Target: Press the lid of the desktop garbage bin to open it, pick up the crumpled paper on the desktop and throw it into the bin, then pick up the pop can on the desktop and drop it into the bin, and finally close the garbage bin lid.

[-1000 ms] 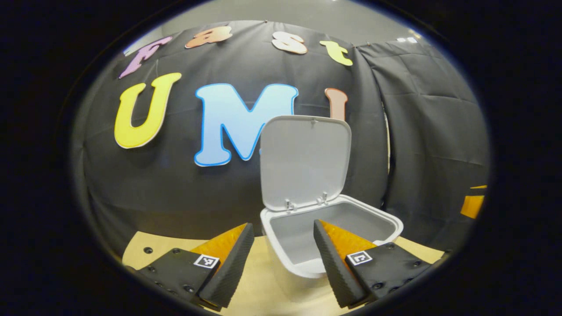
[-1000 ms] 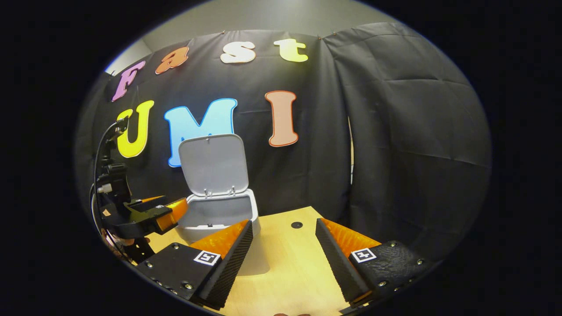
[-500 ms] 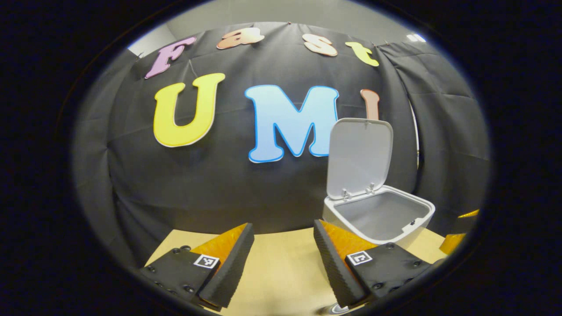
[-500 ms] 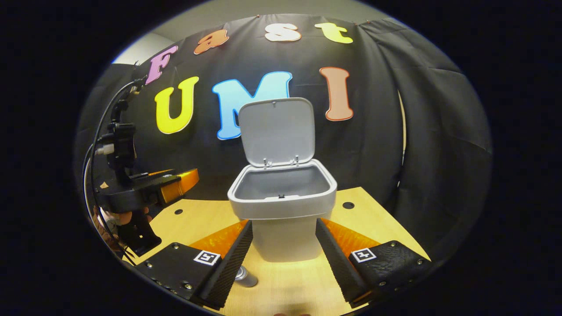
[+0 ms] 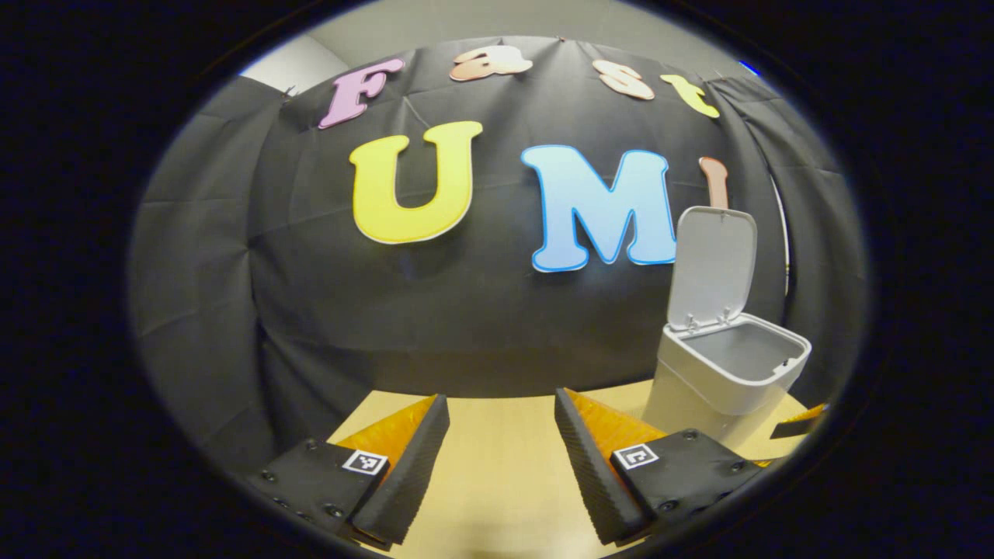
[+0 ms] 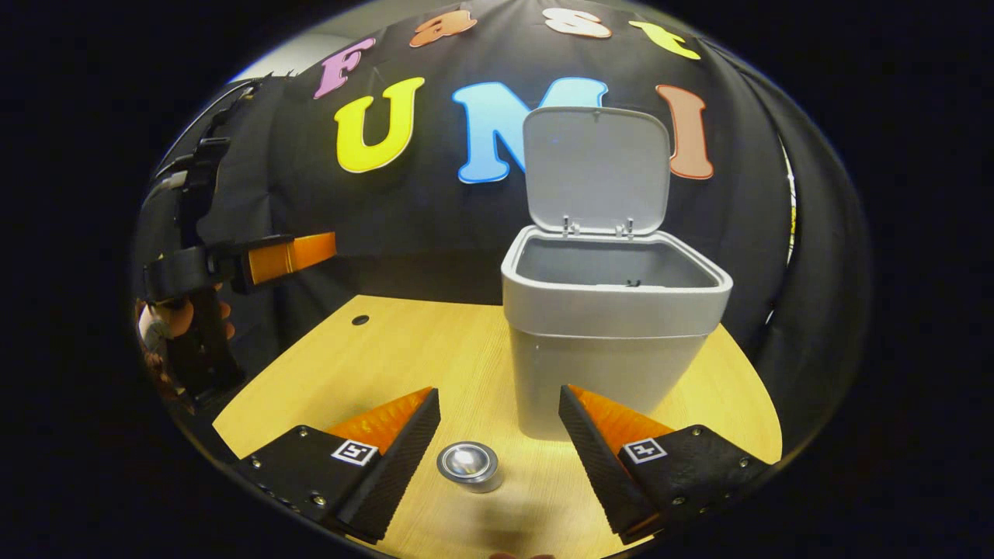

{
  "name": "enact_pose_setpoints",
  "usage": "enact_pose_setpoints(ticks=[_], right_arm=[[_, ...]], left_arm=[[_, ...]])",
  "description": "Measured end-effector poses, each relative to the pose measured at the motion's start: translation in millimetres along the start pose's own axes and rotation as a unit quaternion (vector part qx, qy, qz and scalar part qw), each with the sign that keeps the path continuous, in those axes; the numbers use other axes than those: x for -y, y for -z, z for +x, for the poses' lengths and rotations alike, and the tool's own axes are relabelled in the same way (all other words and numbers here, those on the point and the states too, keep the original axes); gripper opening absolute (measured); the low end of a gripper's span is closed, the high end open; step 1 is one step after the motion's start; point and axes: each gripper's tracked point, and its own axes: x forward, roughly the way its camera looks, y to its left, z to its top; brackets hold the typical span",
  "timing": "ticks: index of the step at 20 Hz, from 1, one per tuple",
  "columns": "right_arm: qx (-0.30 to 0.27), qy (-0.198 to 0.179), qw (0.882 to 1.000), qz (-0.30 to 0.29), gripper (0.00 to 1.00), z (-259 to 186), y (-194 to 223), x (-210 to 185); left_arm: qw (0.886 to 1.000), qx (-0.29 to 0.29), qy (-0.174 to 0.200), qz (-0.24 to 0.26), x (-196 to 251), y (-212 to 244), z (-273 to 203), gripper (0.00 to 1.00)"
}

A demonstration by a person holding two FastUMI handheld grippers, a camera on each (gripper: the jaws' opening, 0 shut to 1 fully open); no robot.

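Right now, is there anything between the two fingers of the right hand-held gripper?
In the right gripper view, the pop can stands on the desktop between the open right hand-held gripper fingers, untouched.

Bin [image 6: 613,341] matt smooth plastic; can [image 6: 468,464] shiny metal; table [image 6: 419,357] smooth pale wood-grain; wall [image 5: 466,310] matt creased cloth.

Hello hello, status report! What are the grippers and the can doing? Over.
Both grippers open, holding nothing. Right gripper above upright can. Bin lid up. Left gripper off to the side. Nothing blocking.
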Motion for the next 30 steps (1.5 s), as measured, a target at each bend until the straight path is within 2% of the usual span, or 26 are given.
enact_pose_setpoints(ticks=[3,8,12,17,18,19,25,26,27,29,30], right_arm=[[-0.028,-0.015,0.999,-0.016,0.99,14.2,20.9,-8.2],[-0.076,-0.038,0.995,-0.047,0.99,33.7,61.2,-17.6],[-0.094,-0.044,0.993,-0.054,0.99,43.4,77.3,-18.9],[-0.114,-0.049,0.991,-0.057,0.99,48.5,92.4,-21.4],[-0.112,-0.049,0.991,-0.055,0.99,49.8,92.1,-22.3],[-0.113,-0.049,0.991,-0.055,0.99,51.3,91.6,-22.0],[-0.132,-0.058,0.987,-0.072,0.99,54.4,102.3,-25.7],[-0.134,-0.060,0.986,-0.078,0.97,54.2,106.3,-27.9],[-0.136,-0.061,0.986,-0.081,0.85,52.3,105.8,-27.8],[-0.132,-0.061,0.986,-0.077,0.85,51.2,99.7,-28.1],[-0.125,-0.060,0.987,-0.076,0.85,49.2,92.7,-27.5]], left_arm=[[1.000,-0.001,-0.021,-0.001,-20.6,1.8,-9.1,0.87],[0.999,-0.004,-0.053,-0.013,-43.8,5.5,-29.1,0.94],[0.997,-0.012,-0.070,-0.026,-55.0,11.4,-40.3,0.91],[0.996,-0.017,-0.082,-0.033,-62.0,15.4,-51.1,0.90],[0.996,-0.016,-0.084,-0.032,-62.1,14.6,-52.6,0.87],[0.996,-0.015,-0.085,-0.030,-63.3,13.6,-54.2,0.91],[0.996,-0.010,-0.081,-0.027,-57.6,8.1,-56.8,0.90],[0.996,-0.011,-0.080,-0.026,-56.9,7.6,-56.9,0.94],[0.997,-0.011,-0.078,-0.027,-56.5,7.8,-57.7,0.94],[0.997,-0.012,-0.074,-0.028,-54.1,8.1,-56.0,0.94],[0.997,-0.012,-0.072,-0.028,-53.4,8.8,-54.9,0.91]])
